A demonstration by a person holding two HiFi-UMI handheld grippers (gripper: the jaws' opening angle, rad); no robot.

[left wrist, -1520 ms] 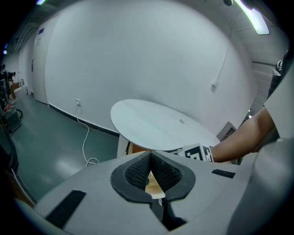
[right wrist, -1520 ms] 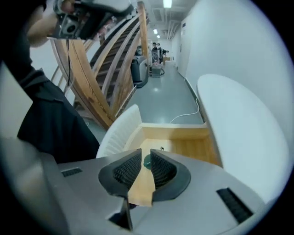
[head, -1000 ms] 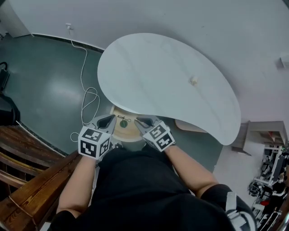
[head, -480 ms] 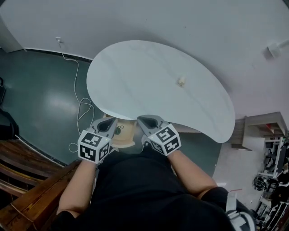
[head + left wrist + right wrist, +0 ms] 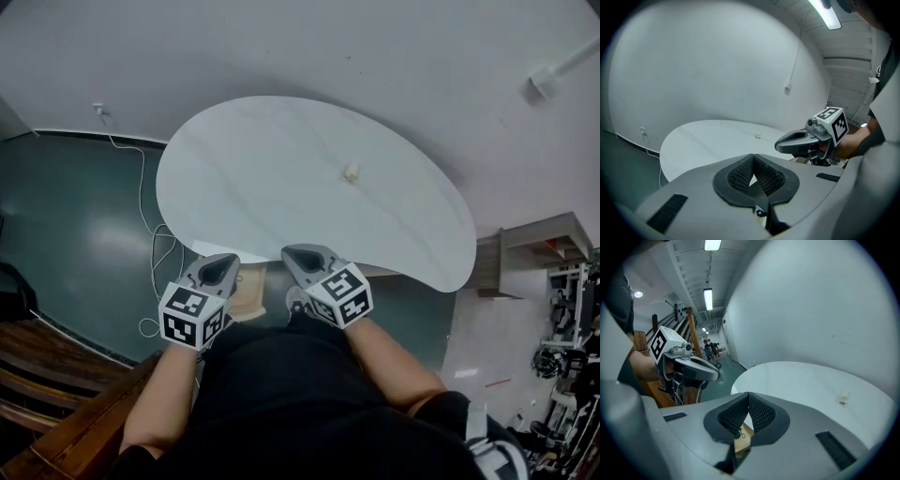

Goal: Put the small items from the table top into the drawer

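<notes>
The small pale item [image 5: 351, 172] lies toward the counter's [image 5: 253, 187] far edge, beyond the right hand-held gripper [image 5: 298, 257], the nearer one (empty jaws just closing together; the left hand-held gripper [image 5: 217, 266] sits pinched together, empty).

White wall [image 5: 375, 47], dark green floor [image 5: 75, 216] — wooden steps [image 5: 47, 342] at left.
</notes>
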